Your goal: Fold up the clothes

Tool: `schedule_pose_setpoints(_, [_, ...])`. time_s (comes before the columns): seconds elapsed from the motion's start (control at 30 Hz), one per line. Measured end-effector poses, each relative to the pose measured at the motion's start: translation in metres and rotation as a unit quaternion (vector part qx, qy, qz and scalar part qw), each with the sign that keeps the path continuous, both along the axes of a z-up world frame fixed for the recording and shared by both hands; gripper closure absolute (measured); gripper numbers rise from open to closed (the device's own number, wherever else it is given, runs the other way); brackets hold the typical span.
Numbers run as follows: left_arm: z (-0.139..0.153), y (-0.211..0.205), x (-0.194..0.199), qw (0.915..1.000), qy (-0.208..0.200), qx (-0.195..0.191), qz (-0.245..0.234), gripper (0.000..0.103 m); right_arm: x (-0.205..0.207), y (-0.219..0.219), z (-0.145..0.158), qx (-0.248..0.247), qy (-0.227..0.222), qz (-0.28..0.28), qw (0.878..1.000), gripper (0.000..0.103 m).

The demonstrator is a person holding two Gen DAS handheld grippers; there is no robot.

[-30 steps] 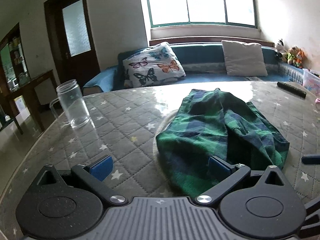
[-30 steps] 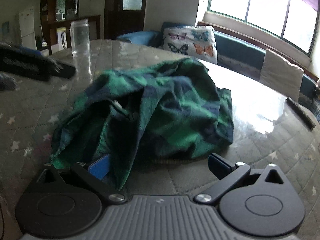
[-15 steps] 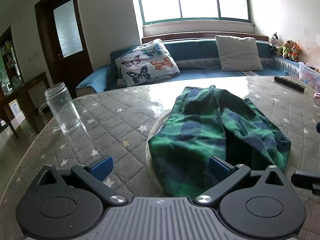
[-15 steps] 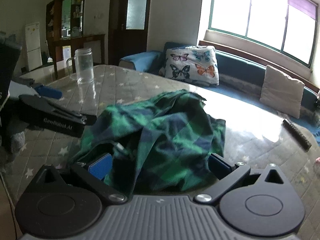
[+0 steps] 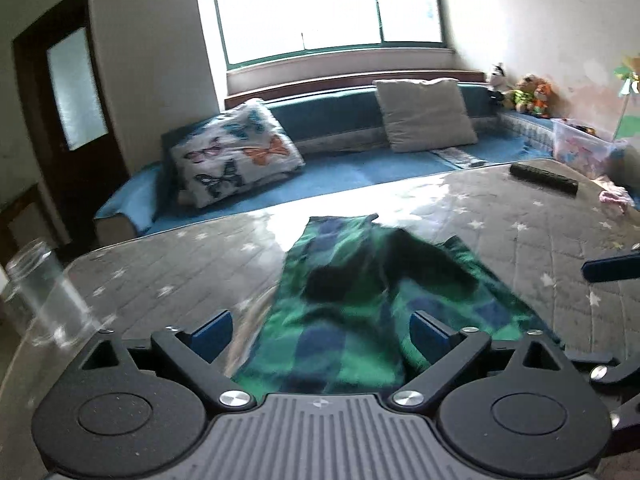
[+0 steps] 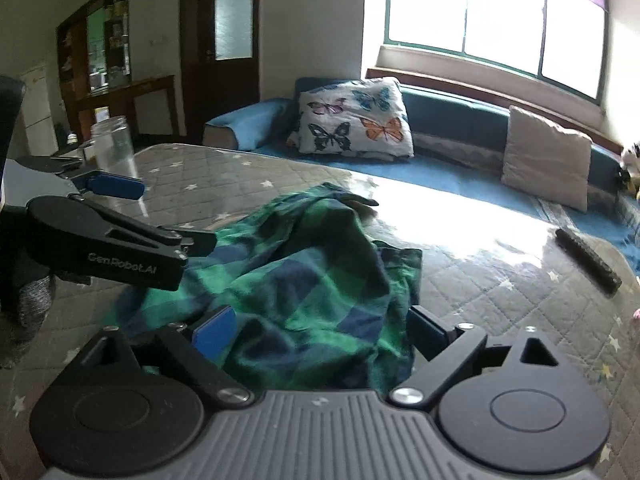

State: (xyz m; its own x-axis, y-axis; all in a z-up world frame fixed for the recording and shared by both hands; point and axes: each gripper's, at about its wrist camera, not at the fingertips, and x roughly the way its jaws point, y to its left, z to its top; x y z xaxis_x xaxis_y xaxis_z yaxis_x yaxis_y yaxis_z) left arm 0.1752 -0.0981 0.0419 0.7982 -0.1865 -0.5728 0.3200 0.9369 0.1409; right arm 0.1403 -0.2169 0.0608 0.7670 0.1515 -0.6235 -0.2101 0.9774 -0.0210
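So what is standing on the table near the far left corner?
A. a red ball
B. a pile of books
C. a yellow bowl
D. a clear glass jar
D: a clear glass jar stands upright on the quilted table, apart from the green checked cloth that lies crumpled in the middle.

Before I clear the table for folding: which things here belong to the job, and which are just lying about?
Belongs to the job:
- green plaid garment
- left gripper, right gripper, jaws closing, not yet gripping

Lying about:
- glass jar
- remote control
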Motion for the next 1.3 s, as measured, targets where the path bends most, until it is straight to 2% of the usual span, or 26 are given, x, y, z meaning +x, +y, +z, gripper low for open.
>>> schedule_pose_setpoints(0.23, [-0.017, -0.023, 0.060, 0.9985, 0.047, -0.014, -0.026, 0.021, 0.029, -0.017, -0.010, -0.006, 0.013, -0.017, 1.000, 0.015])
schedule_pose_setpoints(0.27, [-0.021, -0.026, 0.068, 0.9980, 0.055, -0.016, -0.029, 0.026, 0.033, -0.019, -0.011, -0.005, 0.014, -0.019, 1.000, 0.016])
schedule_pose_setpoints(0.33, [-0.030, -0.030, 0.082, 0.9970, 0.069, -0.017, -0.030, 0.044, 0.039, -0.021, -0.014, -0.003, 0.017, -0.020, 1.000, 0.017])
schedule_pose_setpoints(0.4, [-0.039, -0.027, 0.093, 0.9945, 0.093, -0.029, -0.037, 0.078, 0.045, -0.023, -0.015, -0.003, 0.020, -0.019, 1.000, 0.018])
schedule_pose_setpoints(0.47, [-0.042, -0.017, 0.096, 0.9923, 0.104, -0.053, -0.042, 0.088, 0.051, -0.024, -0.017, -0.002, 0.024, -0.018, 1.000, 0.020])
schedule_pose_setpoints(0.5, [-0.040, -0.010, 0.094, 0.9923, 0.100, -0.060, -0.042, 0.089, 0.054, -0.024, -0.017, -0.001, 0.024, -0.015, 1.000, 0.021])
schedule_pose_setpoints(0.57, [-0.036, 0.003, 0.089, 0.9922, 0.091, -0.074, -0.041, 0.098, 0.060, -0.022, -0.016, 0.001, 0.025, -0.008, 1.000, 0.023])
schedule_pose_setpoints(0.8, [-0.018, 0.043, 0.081, 0.9962, 0.043, -0.076, 0.004, 0.101, 0.097, 0.012, -0.019, -0.006, 0.028, 0.032, 0.999, 0.030])
schedule_pose_setpoints(0.87, [-0.016, 0.052, 0.079, 0.9961, 0.038, -0.079, 0.012, 0.101, 0.110, 0.025, -0.023, -0.009, 0.034, 0.042, 0.999, 0.035])
schedule_pose_setpoints(1.0, [-0.014, 0.065, 0.077, 0.9962, 0.030, -0.079, 0.020, 0.101, 0.132, 0.047, -0.035, -0.029, 0.041, 0.055, 0.997, 0.036])
schedule_pose_setpoints(1.2, [-0.019, 0.078, 0.080, 0.9954, 0.034, -0.085, 0.028, 0.101, 0.150, 0.078, -0.048, -0.101, 0.010, 0.047, 0.994, 0.034])
schedule_pose_setpoints(1.27, [-0.022, 0.079, 0.082, 0.9953, 0.038, -0.085, 0.028, 0.101, 0.152, 0.082, -0.052, -0.106, 0.012, 0.050, 0.993, 0.025])
schedule_pose_setpoints(1.3, [-0.023, 0.078, 0.083, 0.9951, 0.041, -0.086, 0.027, 0.101, 0.154, 0.085, -0.055, -0.111, 0.014, 0.052, 0.992, 0.025])
